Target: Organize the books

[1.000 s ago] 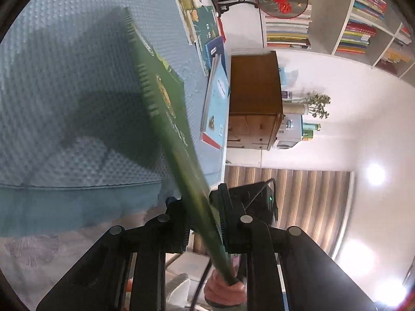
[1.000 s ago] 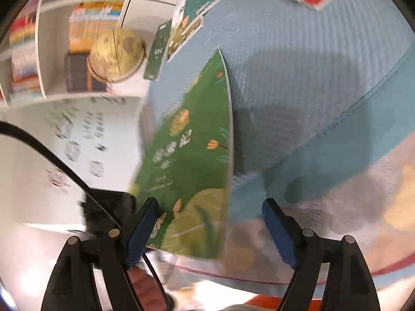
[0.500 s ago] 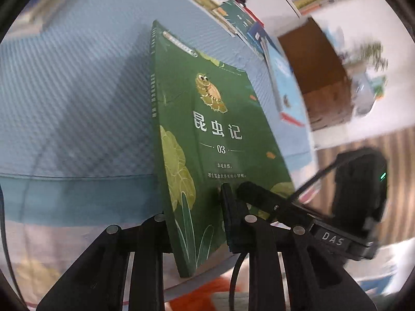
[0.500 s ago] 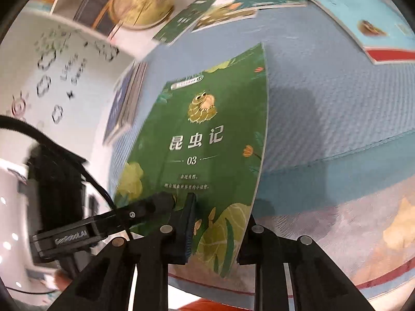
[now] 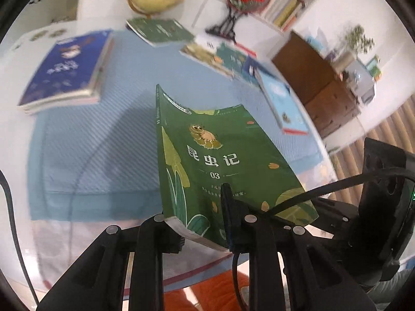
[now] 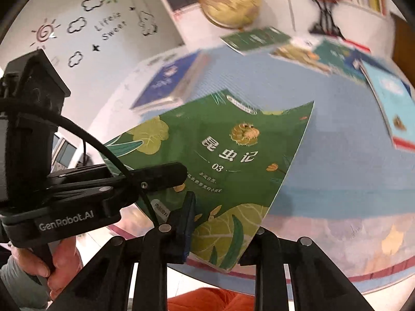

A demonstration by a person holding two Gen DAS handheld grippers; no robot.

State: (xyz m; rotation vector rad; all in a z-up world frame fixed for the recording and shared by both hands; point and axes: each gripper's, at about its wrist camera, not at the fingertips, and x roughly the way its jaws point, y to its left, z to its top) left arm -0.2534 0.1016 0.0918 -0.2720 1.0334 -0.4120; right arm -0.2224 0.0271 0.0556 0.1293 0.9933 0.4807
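Both tongs, left and right, clamp the green book above the tabletop; other books lie scattered, unsorted.

My left camera looks down along my left gripper, close over the green book, toward the shelves. My right camera does likewise from the book's other side; both share book, blue mat and globe.
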